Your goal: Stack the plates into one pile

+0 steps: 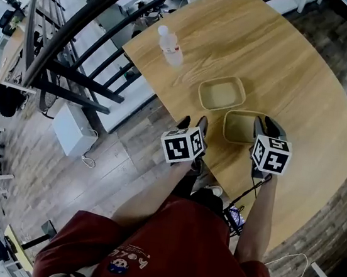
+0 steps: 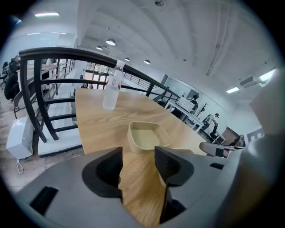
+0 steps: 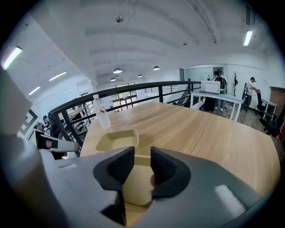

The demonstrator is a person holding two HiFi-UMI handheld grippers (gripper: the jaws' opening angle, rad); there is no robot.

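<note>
Head view: plate (image 1: 222,93), unreadable bottle label (image 1: 174,48)

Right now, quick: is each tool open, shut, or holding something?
Left tool: open, nothing between the jaws.
Right tool: open, holding nothing; a plate shows through the gap, not gripped.

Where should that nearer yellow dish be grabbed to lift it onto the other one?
Probably its near wall, one jaw inside and one outside. The nearer dish is shallow, open-topped, with upright walls, and the right gripper hangs open just over that edge, so coming down from that side looks easiest.
</note>
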